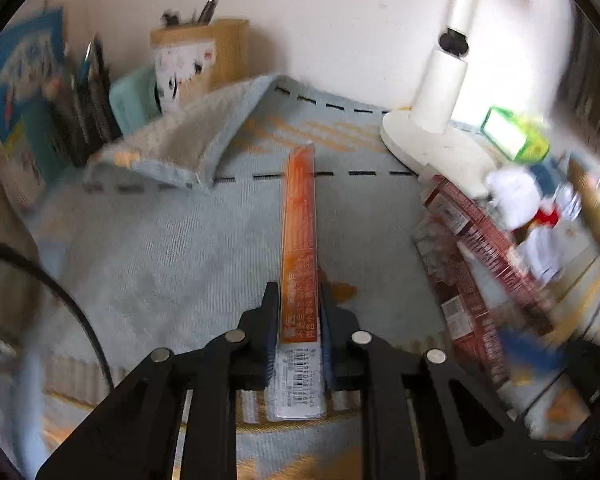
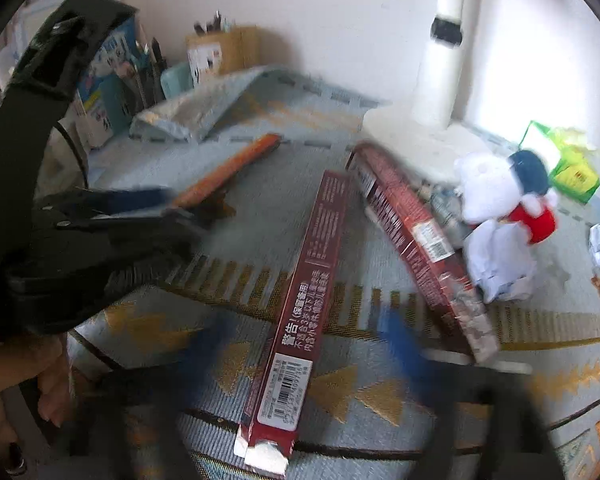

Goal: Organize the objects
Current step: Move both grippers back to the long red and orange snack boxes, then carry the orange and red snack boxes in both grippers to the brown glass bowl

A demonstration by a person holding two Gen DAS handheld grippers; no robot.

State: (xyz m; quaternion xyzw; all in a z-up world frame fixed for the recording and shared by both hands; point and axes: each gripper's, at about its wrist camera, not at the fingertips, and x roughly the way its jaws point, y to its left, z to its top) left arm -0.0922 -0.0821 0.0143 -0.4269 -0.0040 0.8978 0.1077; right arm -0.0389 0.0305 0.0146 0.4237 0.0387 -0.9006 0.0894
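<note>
My left gripper [image 1: 300, 312] is shut on a long orange box [image 1: 299, 240] that points away over the light blue mat [image 1: 140, 260]. It shows at the left of the right wrist view [image 2: 168, 208] with the orange box [image 2: 228, 168]. My right gripper [image 2: 304, 340] is blurred, its blue pads wide apart on either side of a dark red box [image 2: 304, 288] lying on the mat. A second dark red box [image 2: 416, 240] leans to its right. Both red boxes [image 1: 480, 240] show at the right of the left wrist view.
A white lamp base [image 1: 432, 136] stands at the back right. A white plush toy [image 2: 500, 200] and a green box [image 2: 572, 172] lie to the right. A folded towel [image 1: 172, 144], a cardboard pen holder [image 1: 204, 56] and books [image 1: 24, 92] are at the back left.
</note>
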